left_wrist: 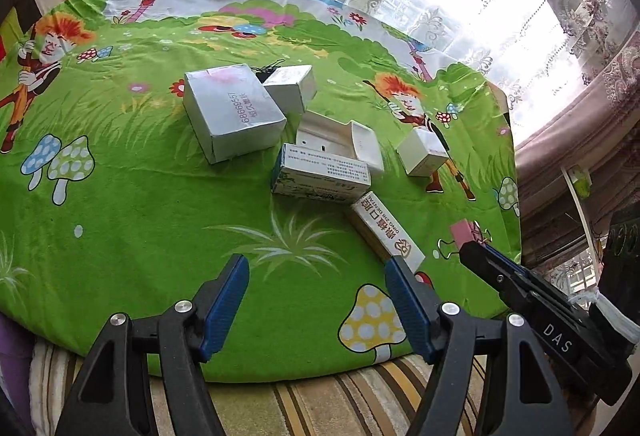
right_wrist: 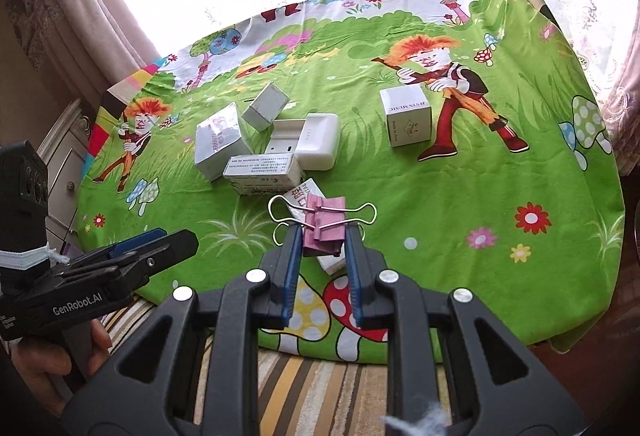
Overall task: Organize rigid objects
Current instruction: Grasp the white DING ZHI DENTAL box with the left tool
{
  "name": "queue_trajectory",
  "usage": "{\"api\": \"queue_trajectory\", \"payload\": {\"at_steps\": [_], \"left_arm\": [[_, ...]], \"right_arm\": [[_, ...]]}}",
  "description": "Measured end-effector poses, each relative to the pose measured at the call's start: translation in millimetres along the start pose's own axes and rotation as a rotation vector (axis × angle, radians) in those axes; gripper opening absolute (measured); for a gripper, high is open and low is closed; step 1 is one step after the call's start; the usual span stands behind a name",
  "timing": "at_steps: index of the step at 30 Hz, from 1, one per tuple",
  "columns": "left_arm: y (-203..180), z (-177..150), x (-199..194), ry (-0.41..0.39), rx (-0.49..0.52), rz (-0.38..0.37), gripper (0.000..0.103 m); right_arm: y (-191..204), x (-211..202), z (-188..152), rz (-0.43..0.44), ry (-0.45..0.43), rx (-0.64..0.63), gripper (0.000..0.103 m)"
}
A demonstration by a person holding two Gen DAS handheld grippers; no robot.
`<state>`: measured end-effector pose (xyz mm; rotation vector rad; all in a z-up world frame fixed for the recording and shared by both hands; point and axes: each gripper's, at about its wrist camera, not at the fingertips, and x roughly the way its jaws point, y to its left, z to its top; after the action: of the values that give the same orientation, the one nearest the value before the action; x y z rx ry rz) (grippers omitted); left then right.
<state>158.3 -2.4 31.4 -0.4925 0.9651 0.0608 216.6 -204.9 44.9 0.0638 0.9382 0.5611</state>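
Desk (right_wrist: pixel 460 196) under green cartoon cloth carries scattered white cardboard boxes (right_wrist: pixel 218 146). Left tongs (left_wrist: pixel 316 300) hover agape, empty. Right tongs (right_wrist: pixel 322 248) clamp a pink metal binder clip (right_wrist: pixel 324 222) above the front edge; carrying step, next needs a drop spot.

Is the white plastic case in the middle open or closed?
Open. The white case has its lid swung back, showing the inside.

A table under a green cartoon cloth (left_wrist: pixel 140 256) carries a cluster of boxes: a large white box (left_wrist: pixel 232 112); a small box (left_wrist: pixel 290 88); an open white case (left_wrist: pixel 340 140); a printed carton (left_wrist: pixel 320 176); a long box (left_wrist: pixel 384 232); a cube box (right_wrist: pixel 408 116) stands apart.
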Motion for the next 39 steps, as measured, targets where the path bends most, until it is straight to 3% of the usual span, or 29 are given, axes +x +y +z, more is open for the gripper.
{"api": "queue_trajectory", "payload": {"at_steps": [7, 14, 20, 22, 26, 27, 39], "left_arm": [[-46.1, 5.7, 37.5, 0.046, -0.012, 0.000, 0.071], [-74.7, 8.2, 69.1, 0.072, 0.037, 0.123, 0.071], [-94.1, -0.4, 87.7, 0.100, 0.166, 0.204, 0.070], [-99.3, -3.0, 89.5, 0.092, 0.204, 0.223, 0.065], [-102.6, -5.4, 88.0, 0.091, 0.250, 0.215, 0.036], [-102.0, -5.9, 87.2, 0.094, 0.251, 0.204, 0.034], [-88.0, -19.0, 46.3, 0.028, 0.239, 0.170, 0.032]], "right_arm": [[-41.6, -21.6, 0.4, -0.076, -0.049, 0.055, 0.025], [-65.3, -34.6, -4.3, -0.121, -0.072, 0.080, 0.025], [-69.1, -36.9, -5.8, -0.123, -0.076, 0.086, 0.025], [-67.9, -37.6, -6.2, -0.122, -0.078, 0.083, 0.025], [-67.6, -38.1, -7.0, -0.124, -0.074, 0.083, 0.025], [-66.8, -38.3, -7.1, -0.125, -0.074, 0.081, 0.025], [-42.6, -37.8, -8.5, -0.117, -0.055, 0.034, 0.025]]}}
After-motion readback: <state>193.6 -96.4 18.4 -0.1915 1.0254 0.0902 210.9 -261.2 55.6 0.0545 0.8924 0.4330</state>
